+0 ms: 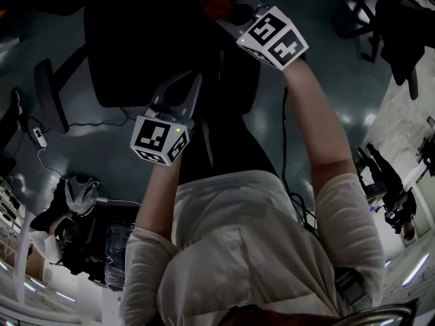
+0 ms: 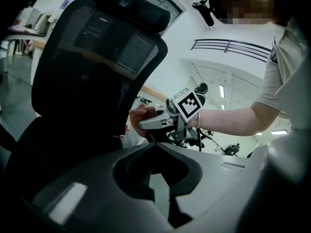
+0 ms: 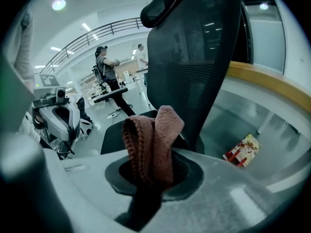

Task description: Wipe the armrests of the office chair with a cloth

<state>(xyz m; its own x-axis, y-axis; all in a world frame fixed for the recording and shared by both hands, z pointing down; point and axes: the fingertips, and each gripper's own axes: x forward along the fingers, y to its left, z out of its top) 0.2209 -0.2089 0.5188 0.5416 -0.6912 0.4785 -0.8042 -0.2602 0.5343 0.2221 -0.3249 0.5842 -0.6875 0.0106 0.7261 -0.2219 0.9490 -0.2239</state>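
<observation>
A black mesh office chair (image 2: 97, 57) stands in front of me, with one armrest (image 1: 51, 94) showing at the left of the dark head view. My right gripper (image 1: 228, 9) is shut on a reddish-brown cloth (image 3: 153, 144) that sticks up in a fold from its jaws. It is held close beside the chair back (image 3: 194, 57). The left gripper view shows that cloth (image 2: 138, 116) next to the chair's edge. My left gripper (image 1: 190, 77) hangs nearer to me, and its jaws (image 2: 154, 145) are together with nothing between them. What the cloth touches is hidden.
A red snack packet (image 3: 241, 151) lies on the floor right of the chair. A power strip and cables (image 1: 39, 138) trail at the left. Other dark chairs (image 1: 401, 26) stand at the far right. People (image 3: 104, 64) stand in the background, and a wooden rail (image 3: 272, 84) curves past.
</observation>
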